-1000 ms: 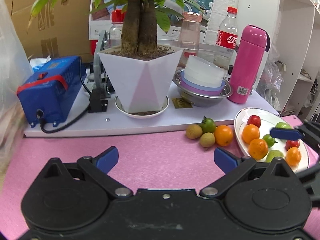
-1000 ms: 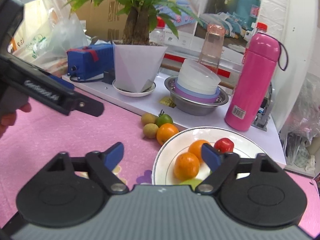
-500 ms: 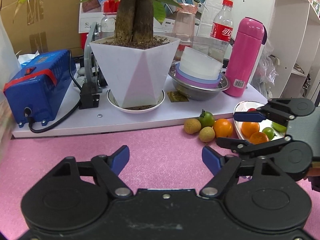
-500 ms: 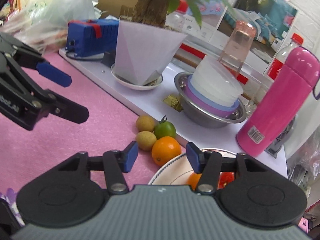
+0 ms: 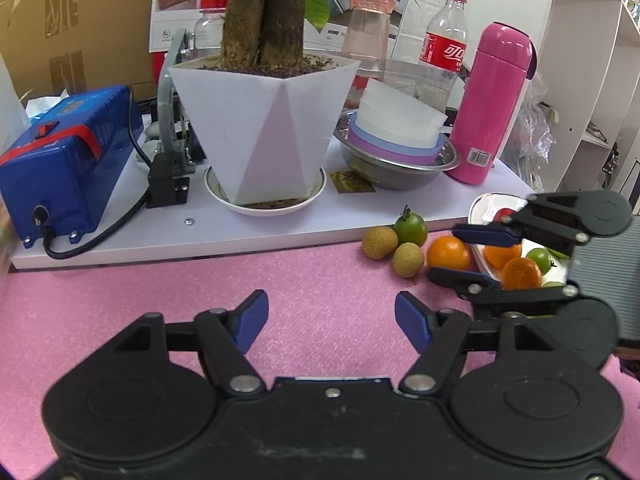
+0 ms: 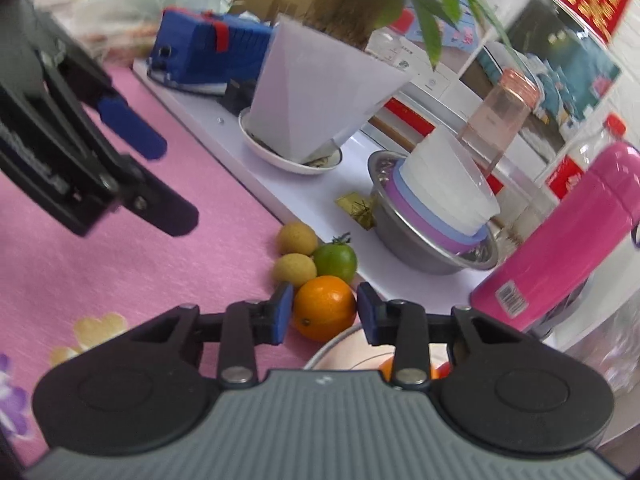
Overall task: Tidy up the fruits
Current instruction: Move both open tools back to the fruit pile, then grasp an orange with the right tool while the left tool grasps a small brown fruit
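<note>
As right gripper (image 6: 324, 314) jaws straddle the round orange fruit (image 6: 325, 307), apart | left gripper (image 5: 331, 318) jaws apart, idle | risk: nudging it into the tan longans (image 6: 295, 269).

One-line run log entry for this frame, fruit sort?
stage: reach | right claw: open, straddling orange on mat, next to plate | left claw: open, empty, over mat | loose: two longans, green fruit

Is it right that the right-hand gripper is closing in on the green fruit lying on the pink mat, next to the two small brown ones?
Not quite. In the right wrist view, the right gripper has its open fingers either side of the orange, not the green fruit. The green one lies just beyond it, beside the two small brown fruits on the pink mat.
</note>
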A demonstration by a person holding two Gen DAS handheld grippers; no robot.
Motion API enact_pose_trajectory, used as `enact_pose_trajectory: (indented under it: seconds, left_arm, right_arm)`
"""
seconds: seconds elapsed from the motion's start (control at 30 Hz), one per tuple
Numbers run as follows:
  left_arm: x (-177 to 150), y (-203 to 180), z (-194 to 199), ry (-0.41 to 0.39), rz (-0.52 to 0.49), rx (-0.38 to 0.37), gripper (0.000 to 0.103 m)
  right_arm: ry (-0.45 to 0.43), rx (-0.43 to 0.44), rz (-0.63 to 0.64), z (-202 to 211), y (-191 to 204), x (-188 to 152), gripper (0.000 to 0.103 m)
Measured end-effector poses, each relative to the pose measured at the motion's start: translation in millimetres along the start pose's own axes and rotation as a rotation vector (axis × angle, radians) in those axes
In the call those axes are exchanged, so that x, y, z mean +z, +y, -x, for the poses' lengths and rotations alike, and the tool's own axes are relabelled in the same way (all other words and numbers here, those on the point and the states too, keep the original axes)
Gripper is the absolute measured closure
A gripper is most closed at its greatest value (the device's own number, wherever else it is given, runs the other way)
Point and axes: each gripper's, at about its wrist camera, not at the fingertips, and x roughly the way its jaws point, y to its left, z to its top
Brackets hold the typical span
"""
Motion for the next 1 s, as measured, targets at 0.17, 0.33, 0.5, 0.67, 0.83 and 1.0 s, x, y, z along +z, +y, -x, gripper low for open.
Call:
enact_pose_trajectory:
  seconds: [0.17, 0.33, 0.5, 0.67, 0.83, 1.0]
  left_arm:
    - [-1.6, 1.9, 1.7, 0.009, 0.012, 0.0, 0.047]
    - [-3.7, -2.2, 1.5, 0.013, 0.02, -0.012, 0.047]
    - [-4.9, -8.9, 1.9, 0.019, 0.009, -0.022, 0.047]
    - [-5.0, -10.0, 0.1, 0.029, 0.006, -0.023, 0.047]
    - [-3.5, -13.6, -6.4, 0.042, 0.001, -0.033, 0.047]
    - [1.8, -22.8, -20.2, 0.05, -0.015, -0.053, 0.049]
  right_arm:
    - [-0.022, 0.155, -0.172, 27.8, -2.0, -4.5, 0.069]
    - [-0.039, 0.255, -0.255, 50.8, 11.4, -16.5, 0.069]
    - [-0.034, 0.246, -0.278, 56.6, 21.5, -26.5, 0.067]
    - [-0.03, 0.236, -0.284, 59.9, 24.9, -32.5, 0.064]
    - [-0.02, 0.234, -0.287, 57.5, 26.6, -35.2, 0.064]
    - [-0.045, 0.226, -0.328, 65.8, 24.1, -42.4, 0.068]
